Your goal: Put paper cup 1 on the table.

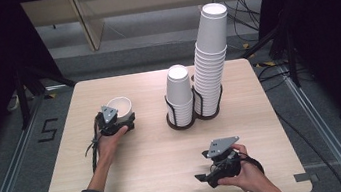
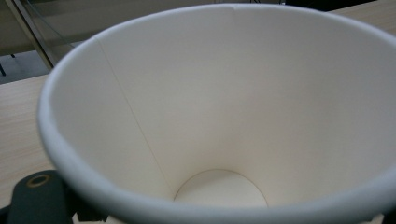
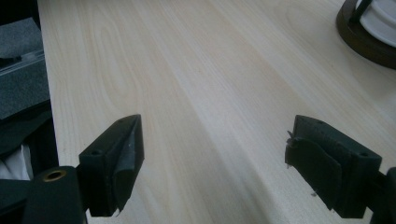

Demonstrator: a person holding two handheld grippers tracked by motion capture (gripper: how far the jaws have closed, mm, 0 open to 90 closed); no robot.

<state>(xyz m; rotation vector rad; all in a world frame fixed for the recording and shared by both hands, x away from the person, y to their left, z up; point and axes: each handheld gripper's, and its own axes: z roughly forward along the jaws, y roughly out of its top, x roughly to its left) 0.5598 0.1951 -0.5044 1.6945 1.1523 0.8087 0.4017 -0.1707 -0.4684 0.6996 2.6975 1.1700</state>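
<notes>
A white paper cup stands mouth up on the left part of the wooden table. My left gripper is shut on the cup from the near side. In the left gripper view the cup's bare inside looms close, with one black jaw at the bottom left corner. My right gripper rests near the table's front right and points left. Its jaws stand wide apart over bare wood, and in the right gripper view the right gripper has nothing between its fingers.
Two stacks of white paper cups stand upside down in black wire holders at the back middle: a short stack and a tall stack to its right. A holder's dark base appears at the right gripper view's top right.
</notes>
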